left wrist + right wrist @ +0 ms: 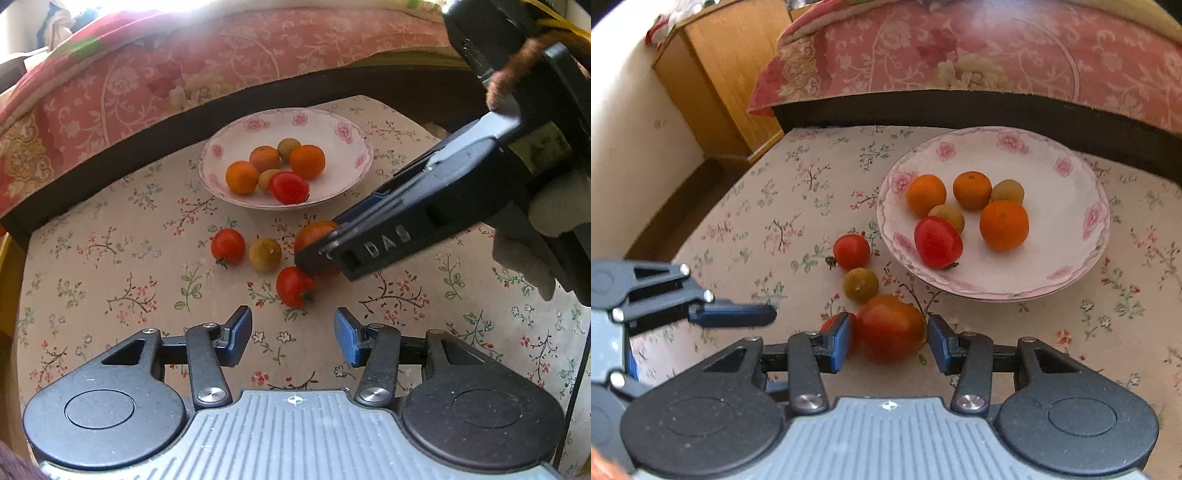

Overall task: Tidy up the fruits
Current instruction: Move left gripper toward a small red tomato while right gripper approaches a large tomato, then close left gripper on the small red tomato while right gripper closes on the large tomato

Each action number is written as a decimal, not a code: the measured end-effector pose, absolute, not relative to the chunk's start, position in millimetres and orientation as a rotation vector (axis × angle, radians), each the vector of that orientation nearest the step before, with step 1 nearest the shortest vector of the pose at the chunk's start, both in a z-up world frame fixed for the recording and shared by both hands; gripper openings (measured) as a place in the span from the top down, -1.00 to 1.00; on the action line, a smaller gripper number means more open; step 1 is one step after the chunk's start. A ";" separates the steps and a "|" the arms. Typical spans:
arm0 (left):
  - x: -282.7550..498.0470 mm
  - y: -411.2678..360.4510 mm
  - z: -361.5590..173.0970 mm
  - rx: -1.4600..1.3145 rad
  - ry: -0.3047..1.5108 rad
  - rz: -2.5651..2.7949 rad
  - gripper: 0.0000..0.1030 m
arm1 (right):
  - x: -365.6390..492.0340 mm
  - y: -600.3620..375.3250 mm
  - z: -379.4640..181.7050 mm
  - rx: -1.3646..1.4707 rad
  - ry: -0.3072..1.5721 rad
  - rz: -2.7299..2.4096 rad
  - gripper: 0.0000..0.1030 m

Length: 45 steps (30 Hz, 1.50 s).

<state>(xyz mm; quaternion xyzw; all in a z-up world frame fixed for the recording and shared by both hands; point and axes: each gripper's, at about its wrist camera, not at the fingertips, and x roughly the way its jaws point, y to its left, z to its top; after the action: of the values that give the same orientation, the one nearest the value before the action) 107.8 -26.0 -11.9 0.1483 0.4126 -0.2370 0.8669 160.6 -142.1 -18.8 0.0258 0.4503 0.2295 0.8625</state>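
The right claw [891, 341] stands wide around a big tomato [890, 328]; whether its blue pads [840, 341] press the fruit, I cannot tell. The left claw [293, 334] hangs wide and holds nothing, just short of a small tomato [294, 287]. Both work over a flowered tablecloth [768, 221] beside a bed with a pink quilt [979, 48] and a wooden cabinet [727, 74]. Another tomato [851, 252] and a greenish fruit [860, 285] lie near the plate [1052, 273], which holds three oranges [1004, 225] and more fruit.
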 end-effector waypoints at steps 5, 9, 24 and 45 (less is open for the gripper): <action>111.5 -30.7 -14.3 0.311 0.862 -0.503 -0.16 | 172.0 -158.5 -29.1 0.218 1.004 0.478 0.07; 113.3 -34.1 -15.4 0.318 0.860 -0.506 -0.17 | 172.6 -169.5 -27.3 0.289 1.030 0.482 0.14; 126.5 -52.7 -31.0 0.308 0.861 -0.485 -0.15 | 144.9 -174.2 -14.2 0.009 0.977 0.399 0.15; 123.1 -50.2 -25.5 0.294 0.865 -0.483 0.26 | 136.4 -167.6 -24.7 -0.109 0.969 0.432 0.14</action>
<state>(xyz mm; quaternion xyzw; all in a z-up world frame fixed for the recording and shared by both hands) 123.1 -50.2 -25.5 0.1406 0.4135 -0.2310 0.8694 136.4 -167.6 -24.7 -0.0518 0.4621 0.2060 0.8610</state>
